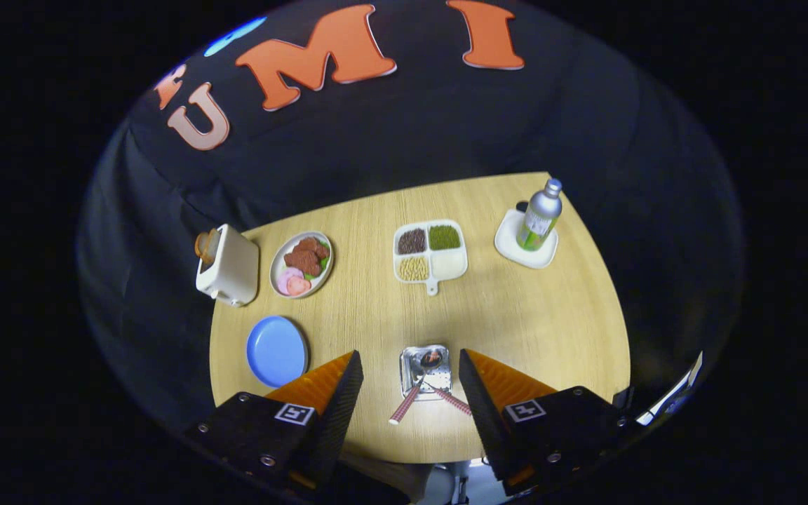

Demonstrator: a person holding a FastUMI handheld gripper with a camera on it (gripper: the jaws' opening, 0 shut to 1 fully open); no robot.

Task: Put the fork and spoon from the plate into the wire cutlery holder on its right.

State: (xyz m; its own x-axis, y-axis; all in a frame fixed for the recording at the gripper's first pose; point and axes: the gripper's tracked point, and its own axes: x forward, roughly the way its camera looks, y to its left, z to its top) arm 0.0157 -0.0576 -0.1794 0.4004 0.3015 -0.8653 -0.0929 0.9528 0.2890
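Gripper view: the claw (409, 382) hangs high above the desk (516, 330), looking down, with its fingers spread wide and nothing between them but open air. Far below, seen in the gap between the fingertips, sits a small shiny square dish (426, 372), which I take to be the plate. The spoon (418, 384) lies with its bowl in the dish and its striped handle running back toward the left finger; the fork (448, 397) lies beside it, its handle slanting back toward the right finger. The two handles splay apart in a V that opens toward the claw and overhangs the dish's near rim.

Further out stand a blue plate (277, 350), a toaster (229, 266), a plate of food (301, 264), a divided tray (430, 250) of grains and a bottle (539, 214) on a white coaster (525, 243). I cannot make out a wire holder to the right of the dish; the right finger covers that patch of desk.

The coming move, as I judge it, turns on this: the cutlery lies straight ahead and below, each long axis angled off the claw's line, so a descent with some wrist turn would be needed to close across one handle.
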